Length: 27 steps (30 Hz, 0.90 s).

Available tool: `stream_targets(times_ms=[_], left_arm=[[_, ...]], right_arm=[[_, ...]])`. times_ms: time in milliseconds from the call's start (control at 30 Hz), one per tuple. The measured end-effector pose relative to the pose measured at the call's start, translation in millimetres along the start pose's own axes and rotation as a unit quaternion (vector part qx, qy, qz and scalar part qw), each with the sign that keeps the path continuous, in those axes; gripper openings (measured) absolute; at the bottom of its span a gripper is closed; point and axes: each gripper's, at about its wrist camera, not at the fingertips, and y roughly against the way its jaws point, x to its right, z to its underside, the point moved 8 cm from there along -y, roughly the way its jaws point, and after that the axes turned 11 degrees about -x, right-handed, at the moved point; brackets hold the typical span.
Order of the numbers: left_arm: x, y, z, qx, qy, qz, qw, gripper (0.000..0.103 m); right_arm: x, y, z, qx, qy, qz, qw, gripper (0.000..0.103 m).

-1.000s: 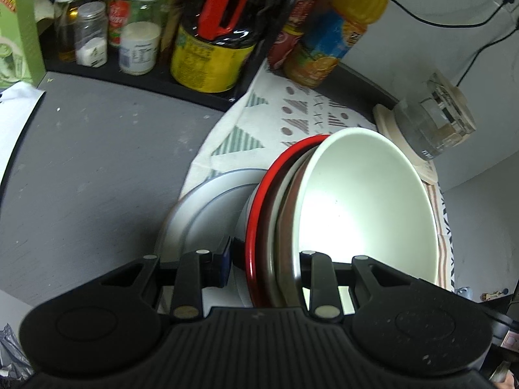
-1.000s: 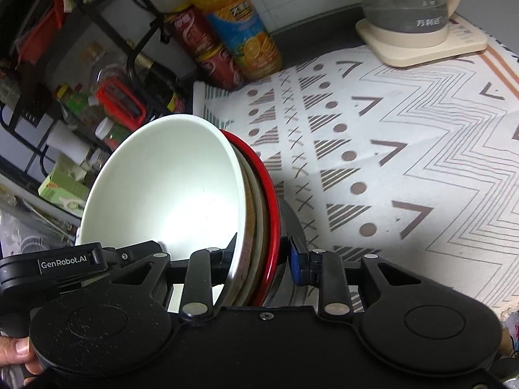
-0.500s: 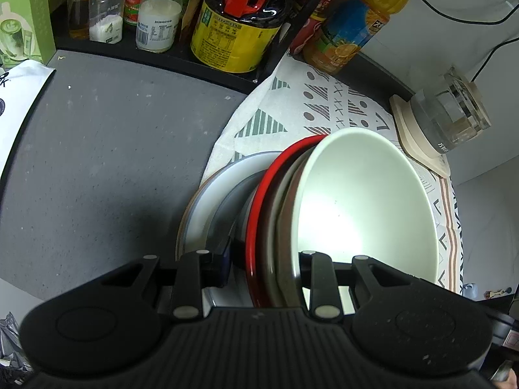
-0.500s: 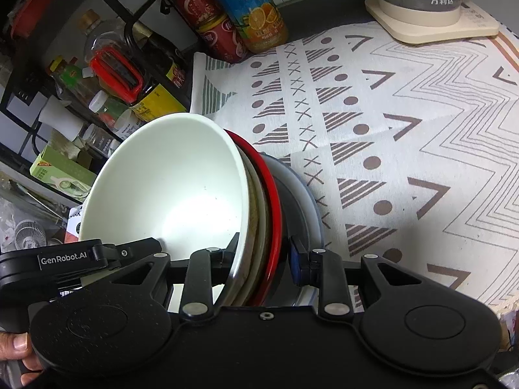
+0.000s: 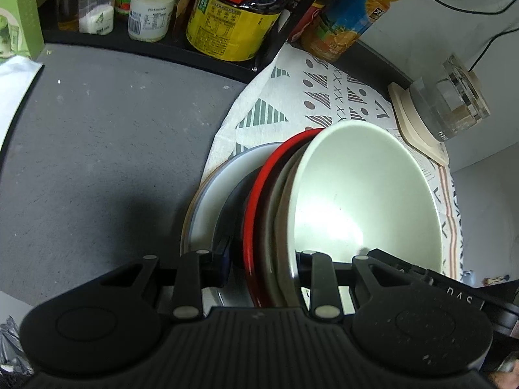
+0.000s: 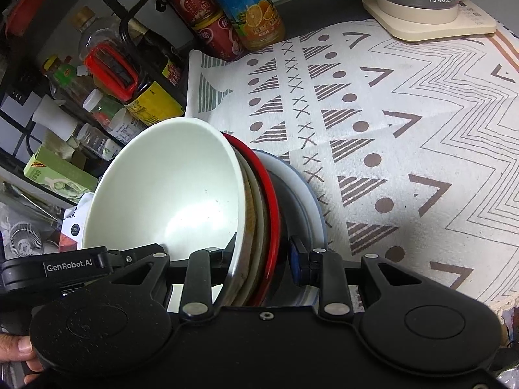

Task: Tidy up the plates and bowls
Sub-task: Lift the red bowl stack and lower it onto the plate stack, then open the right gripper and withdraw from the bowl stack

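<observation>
A nested stack of bowls, with a white bowl [image 5: 366, 194] inside, a beige one and a red-rimmed one [image 5: 259, 201] outside, is held on edge between both grippers. My left gripper [image 5: 264, 259] is shut on the stack's rim from one side. My right gripper [image 6: 262, 253] is shut on the same stack [image 6: 168, 194] from the opposite side. Just beneath the stack lies a grey-white plate [image 5: 220, 181], also seen in the right wrist view [image 6: 308, 194], at the edge of the patterned cloth. Whether the stack touches the plate I cannot tell.
A patterned cloth [image 6: 405, 129] covers the counter's right part, bare grey counter [image 5: 97, 146] the left. A black rack with bottles and jars [image 5: 227, 16] stands behind. An orange juice bottle [image 6: 246, 3] and a glass kettle on a cream base [image 6: 421, 3] stand at the back.
Both grippers with the bowl stack have moved forward and lower toward the grey-white plate. The grip on the stack is unchanged.
</observation>
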Motion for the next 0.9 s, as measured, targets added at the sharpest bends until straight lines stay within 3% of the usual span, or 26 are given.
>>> stream_targets(times_ms=[67,200,367,433,567,667,900], left_arm=[[-2,-1,-2,-0.007,0.001,0.013,0.9999,0.029],[-1,0,-6,-0.011,-0.029,0.014,0.9994,0.04],[4,3,-10,-0.01,-0.078,0.022,0.9966,0.072],[4,4,-13,-0.008,-0.092,0.022,0.9955,0.079],[2,9,-16,-0.003,-0.113,0.022,0.9933,0.082],[6,16,-17,0.004,-0.121,0.025,0.9923,0.082],[27,43,-11,0.053,-0.143,0.027,0.9879,0.085]], right_arm=[[0,0,0,0.003,-0.008,-0.007,1.0,0.032],[3,1,-1,0.01,-0.026,-0.027,0.999,0.036],[3,8,0,0.026,-0.032,-0.03,0.999,0.052],[4,14,0,0.04,-0.036,-0.029,0.998,0.059],[8,27,-2,0.071,-0.05,-0.024,0.996,0.068],[10,37,-2,0.092,-0.055,-0.017,0.994,0.081],[20,70,8,0.142,-0.068,0.014,0.987,0.097]])
